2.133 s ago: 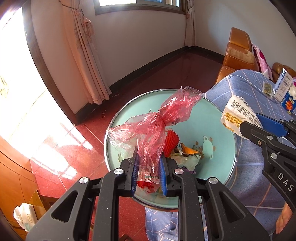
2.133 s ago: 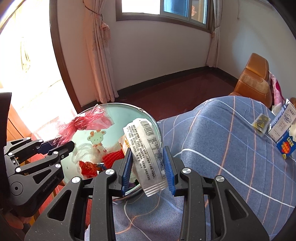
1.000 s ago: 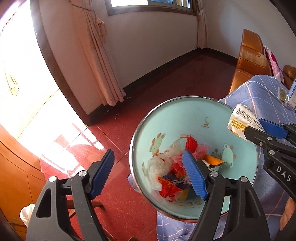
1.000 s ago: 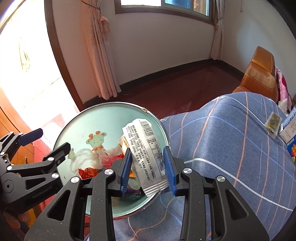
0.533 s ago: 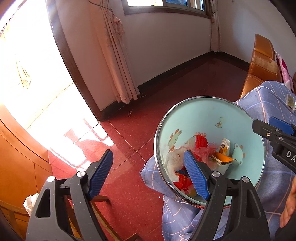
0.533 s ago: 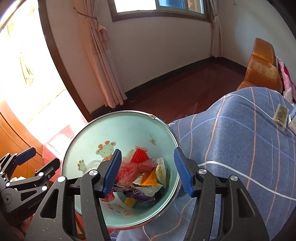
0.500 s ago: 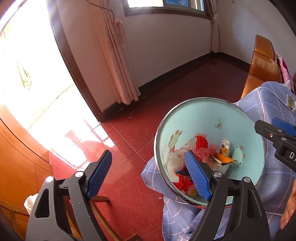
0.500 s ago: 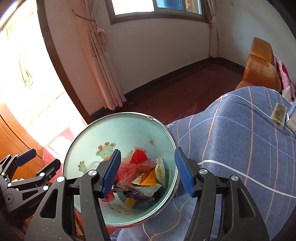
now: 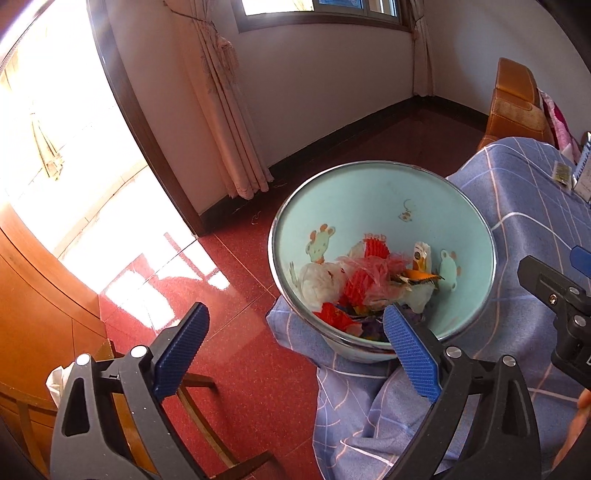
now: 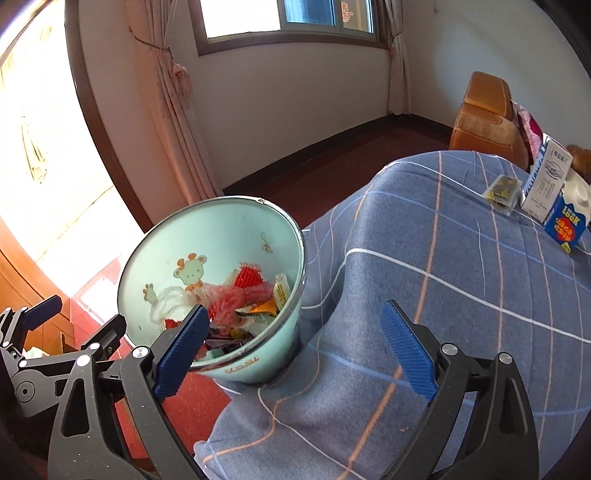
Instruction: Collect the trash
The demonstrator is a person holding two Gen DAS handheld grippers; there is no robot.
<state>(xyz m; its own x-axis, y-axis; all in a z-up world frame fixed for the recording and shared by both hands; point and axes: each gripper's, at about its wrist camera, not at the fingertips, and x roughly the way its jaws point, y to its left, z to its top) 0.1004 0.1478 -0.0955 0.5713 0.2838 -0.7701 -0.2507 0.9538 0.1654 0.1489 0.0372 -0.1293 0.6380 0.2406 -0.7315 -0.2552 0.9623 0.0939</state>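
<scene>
A home, likely a living room: a polished red terrazzo floor (image 9: 236,280), pale pink curtains (image 10: 173,110) tied back beside a window (image 10: 288,18), an orange leather armchair (image 10: 487,114), and a worktop draped in a blue checked cloth (image 10: 461,295) carrying cartons of milk (image 10: 550,181).

The blue carton (image 10: 567,221) reads "Look"; the white box's (image 10: 546,181) print seems illegible.
</scene>
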